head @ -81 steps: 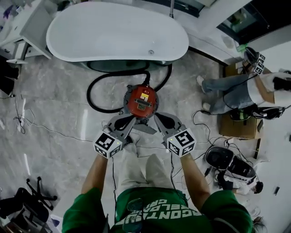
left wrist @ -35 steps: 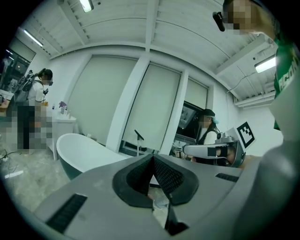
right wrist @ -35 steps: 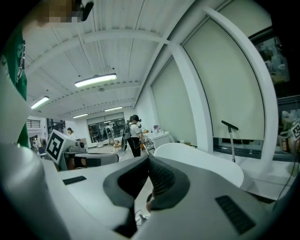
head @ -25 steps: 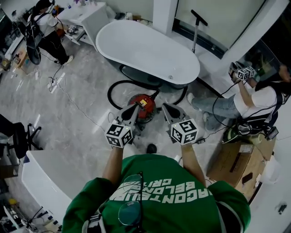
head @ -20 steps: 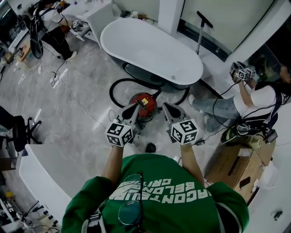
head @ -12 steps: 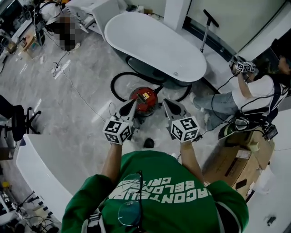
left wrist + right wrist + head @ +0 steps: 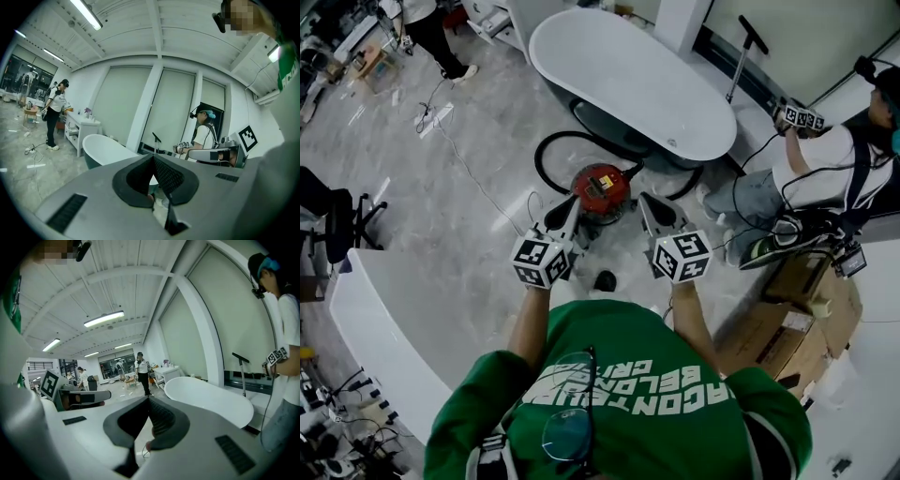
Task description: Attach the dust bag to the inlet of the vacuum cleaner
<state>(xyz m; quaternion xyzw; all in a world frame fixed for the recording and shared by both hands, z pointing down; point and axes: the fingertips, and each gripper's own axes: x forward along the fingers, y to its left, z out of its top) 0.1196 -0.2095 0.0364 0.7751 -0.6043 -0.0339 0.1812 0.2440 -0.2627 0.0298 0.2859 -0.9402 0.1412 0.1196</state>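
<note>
The red vacuum cleaner (image 7: 601, 187) stands on the marble floor in front of the bathtub, with its black hose (image 7: 558, 150) looped to its left. My left gripper (image 7: 576, 206) hovers just left of the vacuum, shut and holding nothing. My right gripper (image 7: 646, 200) hovers just right of it, also shut and holding nothing. In the left gripper view the left gripper (image 7: 153, 157) has its pads meeting at the tips. The right gripper (image 7: 149, 399) looks the same in the right gripper view. No dust bag shows in any view.
A white bathtub (image 7: 628, 80) lies behind the vacuum. A person (image 7: 811, 169) sits at the right beside cardboard boxes (image 7: 797, 309). A white counter (image 7: 384, 319) stands at the left, with a black chair (image 7: 337, 225) and floor cables (image 7: 469, 178). A small black thing (image 7: 605, 280) lies near my feet.
Three seconds ago both grippers were close over the vacuum; now they are held higher and farther back. Over the last second the left gripper drifted slightly; both stayed shut.
</note>
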